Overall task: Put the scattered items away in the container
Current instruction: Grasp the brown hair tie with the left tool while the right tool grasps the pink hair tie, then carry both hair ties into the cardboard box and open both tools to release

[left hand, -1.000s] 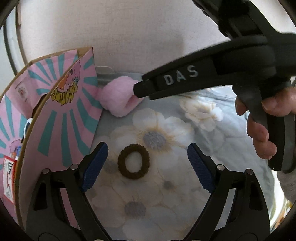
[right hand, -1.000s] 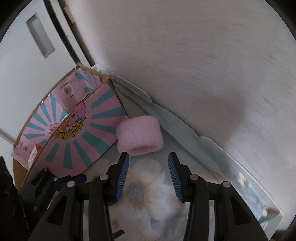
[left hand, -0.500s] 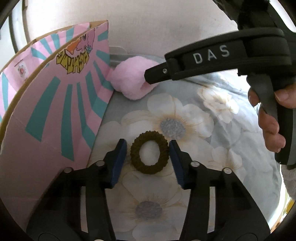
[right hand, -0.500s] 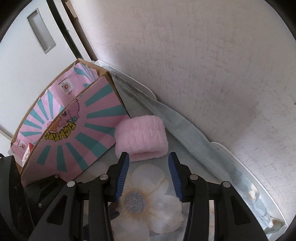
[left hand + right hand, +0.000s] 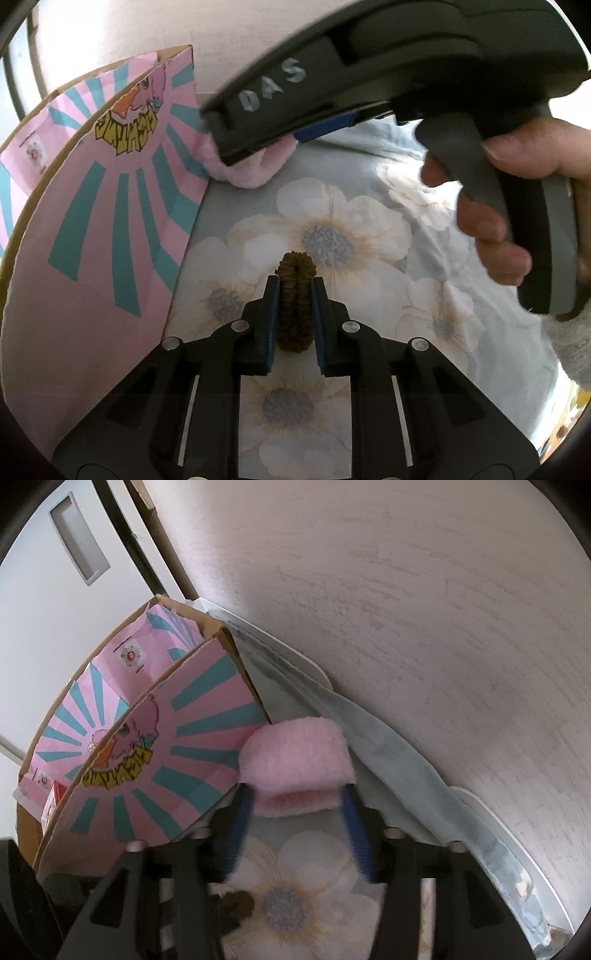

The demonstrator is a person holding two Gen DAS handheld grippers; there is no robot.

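Note:
My left gripper [image 5: 293,291] is shut on a brown hair tie [image 5: 295,295], squeezed flat between the blue pads on the floral cloth. My right gripper [image 5: 297,797] is open, its blue fingers on either side of a fluffy pink wristband [image 5: 295,760] that lies against the pink and teal cardboard box [image 5: 166,746]. In the left wrist view the right gripper [image 5: 258,147] reaches over the wristband [image 5: 255,170] beside the box [image 5: 103,221]. The hair tie also shows low in the right wrist view [image 5: 236,904].
A floral cloth [image 5: 351,236] covers the surface. A textured wall [image 5: 424,609] stands close behind, with the cloth's folded edge [image 5: 388,738] along it. A white door [image 5: 48,590] is at the far left. A small red and white item [image 5: 51,805] lies inside the box.
My left gripper has closed on the hair tie and squashed it flat. My right gripper has opened wider and moved forward so its fingers flank the pink wristband.

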